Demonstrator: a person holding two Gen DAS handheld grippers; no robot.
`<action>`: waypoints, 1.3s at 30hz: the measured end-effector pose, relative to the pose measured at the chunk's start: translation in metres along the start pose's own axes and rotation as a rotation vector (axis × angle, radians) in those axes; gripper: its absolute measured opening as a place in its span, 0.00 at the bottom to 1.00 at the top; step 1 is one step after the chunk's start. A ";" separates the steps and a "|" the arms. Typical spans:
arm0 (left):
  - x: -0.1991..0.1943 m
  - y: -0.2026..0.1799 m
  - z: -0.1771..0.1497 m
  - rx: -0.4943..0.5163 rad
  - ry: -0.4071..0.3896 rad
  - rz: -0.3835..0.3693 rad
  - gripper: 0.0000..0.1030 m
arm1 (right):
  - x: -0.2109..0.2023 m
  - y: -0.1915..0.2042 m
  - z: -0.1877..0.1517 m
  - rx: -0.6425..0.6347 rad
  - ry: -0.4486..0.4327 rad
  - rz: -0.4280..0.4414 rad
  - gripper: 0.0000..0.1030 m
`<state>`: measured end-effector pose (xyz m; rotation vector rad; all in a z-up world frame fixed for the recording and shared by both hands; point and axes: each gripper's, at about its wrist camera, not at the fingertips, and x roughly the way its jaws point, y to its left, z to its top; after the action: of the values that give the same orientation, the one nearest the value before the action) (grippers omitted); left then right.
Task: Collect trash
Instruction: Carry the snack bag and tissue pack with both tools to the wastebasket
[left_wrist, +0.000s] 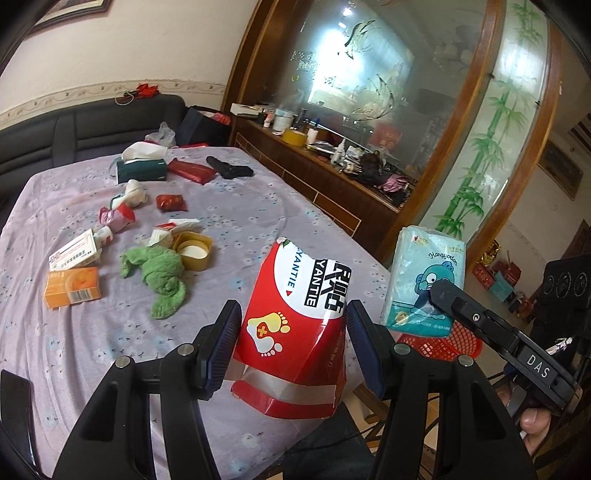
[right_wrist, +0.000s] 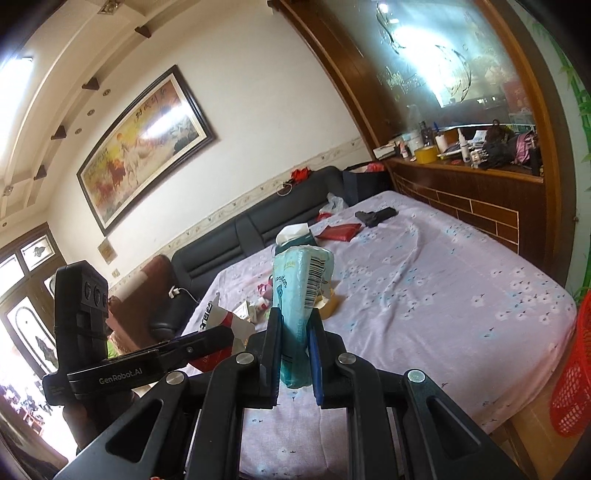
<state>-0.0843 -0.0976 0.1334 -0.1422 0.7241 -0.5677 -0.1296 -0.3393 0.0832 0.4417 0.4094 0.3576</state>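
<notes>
Trash fills both grippers. Left gripper (left_wrist: 291, 332) jaws clamp a torn red box (left_wrist: 299, 317). Right gripper (right_wrist: 295, 354) jaws pinch a teal tissue pack (right_wrist: 299, 291).

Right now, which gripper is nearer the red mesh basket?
Right. The right gripper, jaws shut on a blue tissue pack, hangs just above the red mesh basket; the left gripper, holding a torn red box, is over the table edge beside it.
</notes>
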 end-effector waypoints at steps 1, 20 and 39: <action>0.000 -0.002 0.000 0.002 -0.002 -0.001 0.56 | -0.003 0.000 0.000 0.001 -0.005 0.001 0.13; 0.025 -0.034 0.008 0.032 0.024 -0.073 0.56 | -0.037 -0.018 0.011 0.007 -0.050 -0.073 0.13; 0.040 -0.066 0.008 0.066 0.049 -0.148 0.56 | -0.072 -0.038 0.028 0.035 -0.127 -0.150 0.13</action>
<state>-0.0834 -0.1750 0.1366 -0.1216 0.7452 -0.7381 -0.1696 -0.4113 0.1100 0.4623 0.3232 0.1757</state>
